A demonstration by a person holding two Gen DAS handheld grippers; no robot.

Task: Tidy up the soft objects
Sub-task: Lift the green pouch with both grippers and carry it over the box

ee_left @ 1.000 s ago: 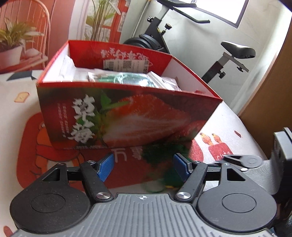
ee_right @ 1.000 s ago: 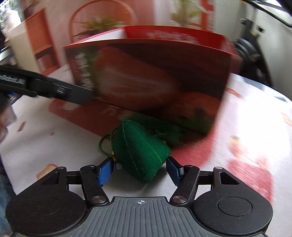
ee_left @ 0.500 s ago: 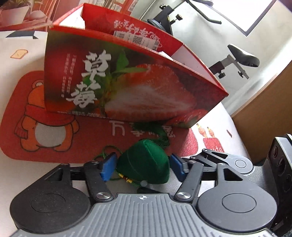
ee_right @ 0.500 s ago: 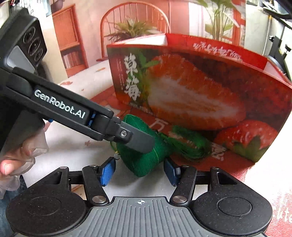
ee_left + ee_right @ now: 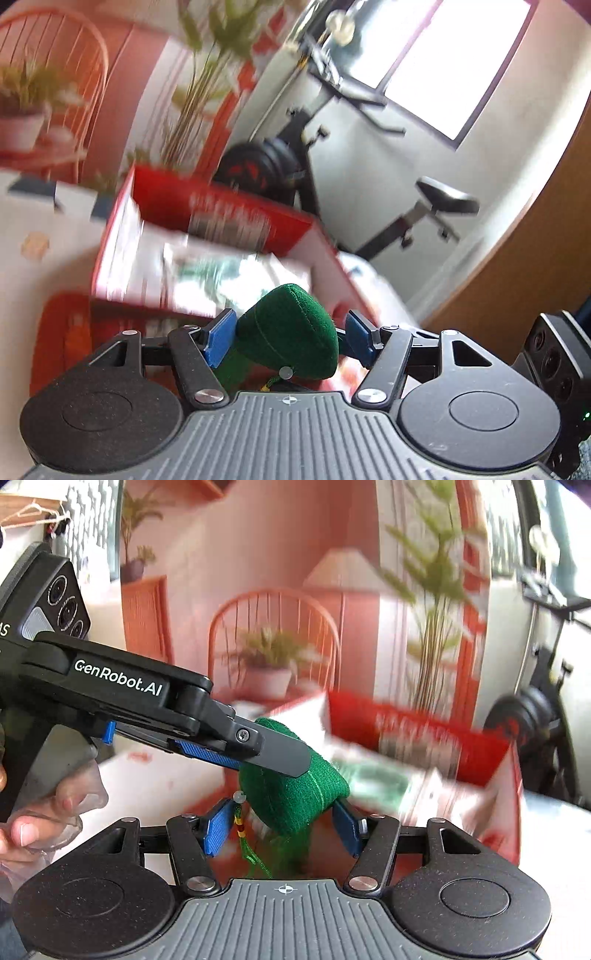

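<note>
Item: green felt pyramid sachet point(image 5: 291, 332), pinched in my left gripper point(image 5: 290, 334), aloft at 6 o'clock of red strawberry-print carton point(image 5: 236, 218). Right gripper point(image 5: 282, 823) spread, empty. Risk: dangling tassel point(image 5: 251, 853) snagging carton rim.

Pouch point(image 5: 291, 332) sits between the 2 fingers of the left gripper point(image 5: 290, 334), before the box point(image 5: 229, 221). Packets point(image 5: 229, 273) lie in the box. Exercise bike point(image 5: 369, 155) stands behind.
</note>
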